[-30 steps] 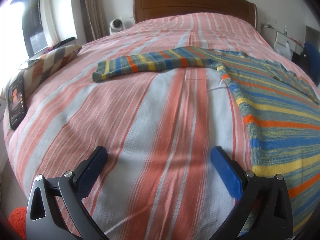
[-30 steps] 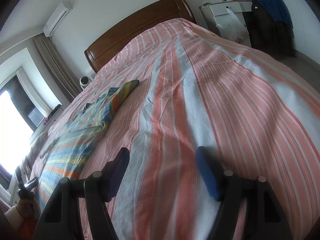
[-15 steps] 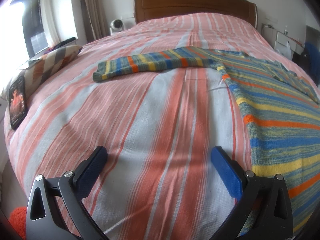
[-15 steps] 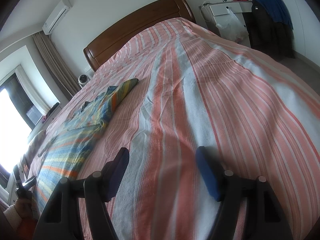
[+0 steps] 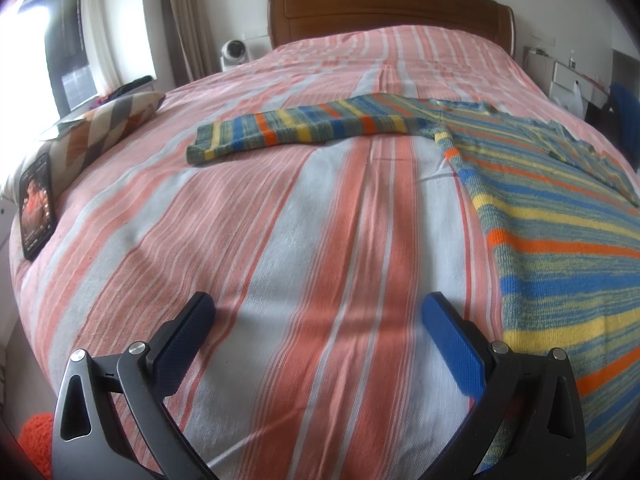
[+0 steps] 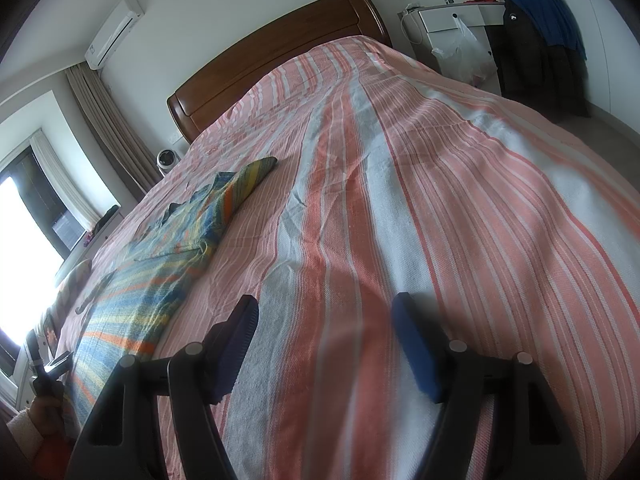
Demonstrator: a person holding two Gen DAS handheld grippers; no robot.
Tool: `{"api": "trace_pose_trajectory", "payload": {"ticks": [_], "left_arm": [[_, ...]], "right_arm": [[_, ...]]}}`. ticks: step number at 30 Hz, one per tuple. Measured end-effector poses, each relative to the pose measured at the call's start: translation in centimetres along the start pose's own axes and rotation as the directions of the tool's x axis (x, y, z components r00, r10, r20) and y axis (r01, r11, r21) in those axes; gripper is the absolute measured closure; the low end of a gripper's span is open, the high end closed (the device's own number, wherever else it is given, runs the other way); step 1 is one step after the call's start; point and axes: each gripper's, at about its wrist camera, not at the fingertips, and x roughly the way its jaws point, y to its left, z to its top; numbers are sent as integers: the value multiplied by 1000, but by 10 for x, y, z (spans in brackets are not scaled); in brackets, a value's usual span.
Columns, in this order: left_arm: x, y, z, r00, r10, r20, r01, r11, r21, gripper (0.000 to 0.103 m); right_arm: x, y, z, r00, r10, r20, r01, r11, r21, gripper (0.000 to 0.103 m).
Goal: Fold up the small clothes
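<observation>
Left gripper (image 5: 318, 310) hovers low over the bedspread (image 5: 280, 240), jaws spread wide, nothing between them. Blue pads (image 5: 450, 340) face each other across bare striped cloth. Right finger sits just beside the sweater's hem edge; contact cannot be judged.

Sweater (image 5: 560, 232) lies flat on the bedspread, striped blue, yellow, orange and grey-green. In the left wrist view its body fills the 3 o'clock side, running from 1 to 4 o'clock. One sleeve (image 5: 300, 130) stretches out straight toward 11 o'clock, cuff end well apart from the gripper.

Phone (image 5: 37, 206) lies at 9 o'clock on the bed edge, screen lit, touching a patterned pillow (image 5: 108, 128) at 10 o'clock. Wooden headboard (image 5: 388, 12) at 12 o'clock. Small white fan (image 5: 233, 54) beside it, at 11 o'clock.

Right gripper (image 6: 325, 316) likewise hangs over bare bedspread, jaws wide apart and empty. In the right wrist view the sweater (image 6: 160, 264) lies at 9 to 10 o'clock, its other sleeve (image 6: 250, 178) pointing toward 11 o'clock. The sweater's near edge lies beside the gripper's left finger, not touching. Left gripper (image 6: 54, 366) shows at 8 o'clock, small and partly hidden. White dresser (image 6: 456, 18) with a plastic bag (image 6: 464, 54) hanging at 1 o'clock.
</observation>
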Motion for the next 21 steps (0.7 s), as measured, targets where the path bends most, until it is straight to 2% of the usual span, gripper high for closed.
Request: {"api": "trace_pose_trajectory", "payload": {"ticks": [14, 17, 19, 21], "left_arm": [[0, 0, 0, 1000, 0, -1, 0, 1000, 1, 0], [-4, 3, 4, 998, -6, -56, 7, 1000, 5, 1], [-11, 11, 18, 987, -78, -141, 78, 997, -7, 1], [-25, 32, 35, 971, -211, -111, 200, 975, -102, 1]], "right_arm": [[0, 0, 0, 1000, 0, 0, 0, 1000, 0, 34], [0, 0, 0, 1000, -1, 0, 1, 1000, 0, 34], [0, 0, 0, 1000, -3, -2, 3, 1000, -1, 34], [0, 0, 0, 1000, -4, -2, 4, 1000, -3, 34]]}}
